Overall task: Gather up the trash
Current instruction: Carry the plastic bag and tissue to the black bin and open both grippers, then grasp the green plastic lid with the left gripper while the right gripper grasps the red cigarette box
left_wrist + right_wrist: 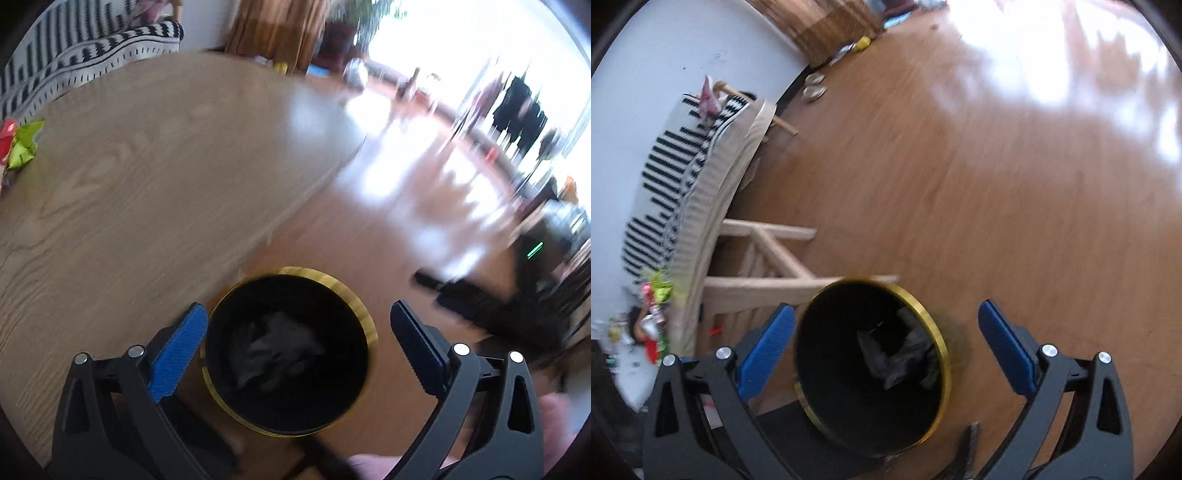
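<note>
Above the round black gold-rimmed bin (291, 350), I hold my left gripper (299, 354) and right gripper (886, 350) spread wide and empty, presumably to drop trash, since crumpled grey paper (273, 347) lies inside while bright wrappers (22, 147) wait well apart on the wooden table (147, 166).

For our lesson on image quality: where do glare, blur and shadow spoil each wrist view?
Left wrist view: window glare whitens the floor upper right; the background is motion-smeared. Right wrist view: glare on the floor's top right; furniture at left blurred. Both: the bin interior is dark, contents murky.
</note>
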Available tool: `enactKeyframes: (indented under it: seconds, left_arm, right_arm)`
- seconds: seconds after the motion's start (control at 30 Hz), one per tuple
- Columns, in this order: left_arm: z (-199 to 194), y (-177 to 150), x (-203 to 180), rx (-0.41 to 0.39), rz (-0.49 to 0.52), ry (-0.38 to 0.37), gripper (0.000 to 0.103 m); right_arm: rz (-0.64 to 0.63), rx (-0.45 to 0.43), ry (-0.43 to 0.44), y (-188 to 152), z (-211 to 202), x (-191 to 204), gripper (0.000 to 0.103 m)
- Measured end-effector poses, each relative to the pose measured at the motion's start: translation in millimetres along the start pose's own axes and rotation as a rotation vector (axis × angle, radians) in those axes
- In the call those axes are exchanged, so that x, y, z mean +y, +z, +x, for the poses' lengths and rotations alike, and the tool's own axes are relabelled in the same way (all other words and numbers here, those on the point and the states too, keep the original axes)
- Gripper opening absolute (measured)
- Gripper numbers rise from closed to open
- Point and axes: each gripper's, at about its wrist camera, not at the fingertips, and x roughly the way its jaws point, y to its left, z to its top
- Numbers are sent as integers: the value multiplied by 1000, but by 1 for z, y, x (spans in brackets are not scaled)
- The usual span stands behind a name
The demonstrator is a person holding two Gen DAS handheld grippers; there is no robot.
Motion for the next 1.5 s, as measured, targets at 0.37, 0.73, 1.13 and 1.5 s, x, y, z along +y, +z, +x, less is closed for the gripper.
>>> enactKeyframes:
  seconds: [0.37,0.73,1.13,1.5]
  left_arm:
    - [-156,14,164,-299,-190,392,97]
    - [-145,-10,320,-201,-422,475,97]
    - [-108,21,340,-161,-110,540,97]
    - [-115,15,360,-143,-150,501,97]
  right_arm:
    - [-243,-220,3,-5,-25,84,96]
    - [-544,-199,173,-25,-12,248,96]
    - [-758,47,370,-71,100,460,96]
    - [-654,215,389,-105,152,491,92]
